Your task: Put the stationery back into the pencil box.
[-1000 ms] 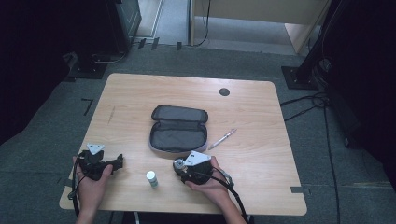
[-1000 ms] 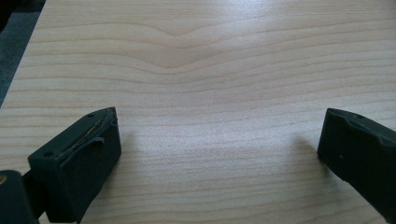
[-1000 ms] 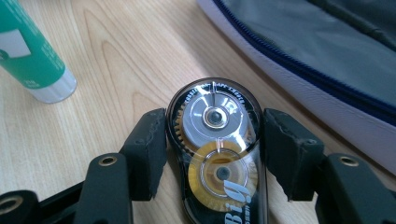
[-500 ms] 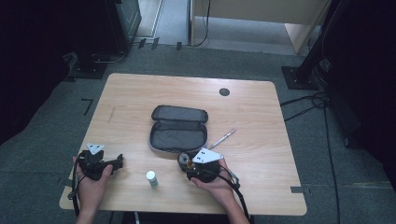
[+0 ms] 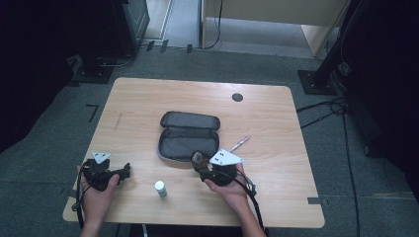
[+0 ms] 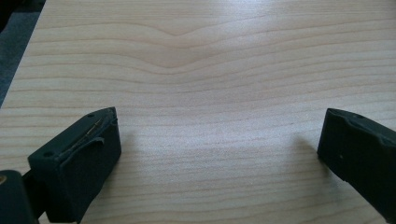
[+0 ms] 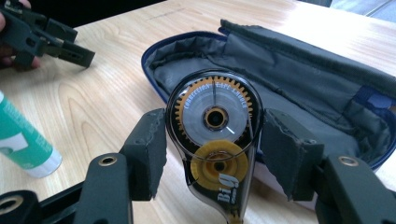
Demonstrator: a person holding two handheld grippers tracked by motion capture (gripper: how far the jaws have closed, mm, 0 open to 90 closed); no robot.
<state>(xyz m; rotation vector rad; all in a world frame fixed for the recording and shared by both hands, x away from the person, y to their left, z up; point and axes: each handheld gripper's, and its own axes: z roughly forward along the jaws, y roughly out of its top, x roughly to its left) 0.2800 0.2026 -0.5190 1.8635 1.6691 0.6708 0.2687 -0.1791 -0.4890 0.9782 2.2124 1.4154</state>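
My right gripper (image 7: pixel 215 156) is shut on a clear correction tape dispenser (image 7: pixel 214 140) with yellow gears, and its pads press on both flat sides. It holds the dispenser just above the table at the near edge of an open dark pencil case (image 7: pixel 299 79). In the high view this gripper (image 5: pixel 200 162) and the dispenser (image 5: pixel 198 157) sit at the case's (image 5: pixel 188 138) front rim. Near the table's left front, my left gripper (image 5: pixel 124 171) rests in the person's hand. Its jaws stand wide open over bare wood (image 6: pixel 219 144).
A green and white glue stick (image 5: pixel 160 189) stands between the two hands, also seen lying low at the left (image 7: pixel 21 142). A pen (image 5: pixel 240 143) lies right of the case. A dark round cap (image 5: pixel 237 97) sits on the wooden table (image 5: pixel 276 118) at the back.
My right gripper has risen a little and moved toward the pencil case with the dispenser in it. The left gripper has stayed where it was.
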